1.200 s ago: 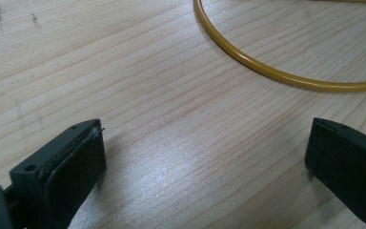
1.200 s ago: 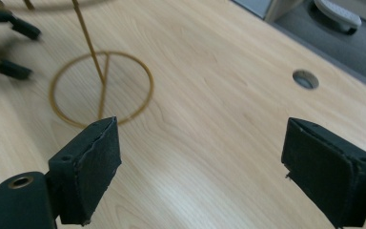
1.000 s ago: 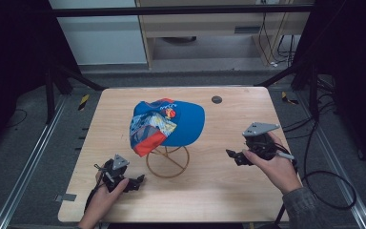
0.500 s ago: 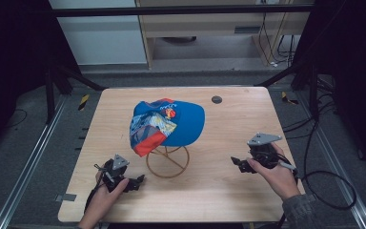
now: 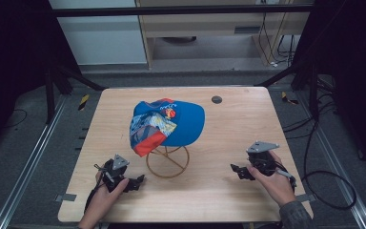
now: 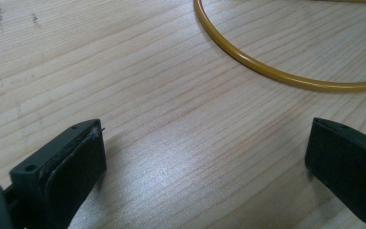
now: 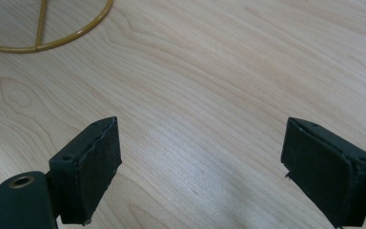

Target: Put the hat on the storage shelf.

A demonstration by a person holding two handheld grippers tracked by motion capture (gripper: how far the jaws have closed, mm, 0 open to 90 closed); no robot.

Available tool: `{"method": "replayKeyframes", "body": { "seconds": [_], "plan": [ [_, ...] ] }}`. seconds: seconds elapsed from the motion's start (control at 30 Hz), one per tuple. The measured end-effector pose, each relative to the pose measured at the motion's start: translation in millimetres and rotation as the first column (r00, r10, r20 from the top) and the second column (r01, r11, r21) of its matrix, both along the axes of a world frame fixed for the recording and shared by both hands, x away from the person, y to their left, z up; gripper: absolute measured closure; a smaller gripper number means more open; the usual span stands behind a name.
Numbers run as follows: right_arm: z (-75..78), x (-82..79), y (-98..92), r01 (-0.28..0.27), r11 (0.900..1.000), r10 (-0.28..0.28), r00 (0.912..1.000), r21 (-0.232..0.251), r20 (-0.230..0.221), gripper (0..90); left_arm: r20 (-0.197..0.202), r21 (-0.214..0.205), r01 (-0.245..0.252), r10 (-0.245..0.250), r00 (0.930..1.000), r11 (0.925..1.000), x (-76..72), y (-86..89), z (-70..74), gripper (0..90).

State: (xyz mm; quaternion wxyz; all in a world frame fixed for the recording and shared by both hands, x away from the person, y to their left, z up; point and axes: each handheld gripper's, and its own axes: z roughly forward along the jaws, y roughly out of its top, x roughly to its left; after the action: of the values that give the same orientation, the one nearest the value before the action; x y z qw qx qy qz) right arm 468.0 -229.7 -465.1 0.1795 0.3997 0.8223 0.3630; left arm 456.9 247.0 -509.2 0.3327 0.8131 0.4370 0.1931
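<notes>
Both tongs gaped wide, low over the worktop [image 5: 228,200]: left tongs [image 5: 139,180], right tongs [image 5: 234,169]. Blue cap [image 5: 169,125] sat on wire stand [image 5: 167,162] between them, slightly beyond, untouched.

Dim and grainy in the high view, black surround at three and nine o'clock, lit mainly on the table [image 5: 228,143] from above. Soft shadow under the cap [image 5: 171,124] toward six o'clock. Pale glare sheen on the wood near centre in the left gripper view, fainter in the right gripper view. Near black pads [image 6: 74,167] slightly soft, edges mildly stretched.
</notes>
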Motion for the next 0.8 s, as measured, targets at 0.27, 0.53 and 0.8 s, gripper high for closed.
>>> {"method": "replayKeyframes", "body": {
  "seconds": [0.27,0.53,0.8],
  "plan": [
    [-11.8,-0.9,1.1,0.007,1.0,-0.007,0.9998,0.002,-0.017,13.1,0.0,0.0,0.0,0.0,1.0,1.0,-0.1,0.0,0.0,0.0],
    [-21.7,-1.6,1.5,0.017,0.9999,-0.017,0.9994,-0.001,-0.029,12.6,0.0,0.0,-0.001,0.001,1.0,1.0,-0.1,-0.1,0.0,0.0],
    [-29.2,-0.7,2.8,0.033,0.9994,-0.033,0.9985,-0.005,-0.043,11.6,0.0,0.0,-0.001,0.001,1.0,1.0,-0.1,-0.1,0.0,0.0]
  ]
}}
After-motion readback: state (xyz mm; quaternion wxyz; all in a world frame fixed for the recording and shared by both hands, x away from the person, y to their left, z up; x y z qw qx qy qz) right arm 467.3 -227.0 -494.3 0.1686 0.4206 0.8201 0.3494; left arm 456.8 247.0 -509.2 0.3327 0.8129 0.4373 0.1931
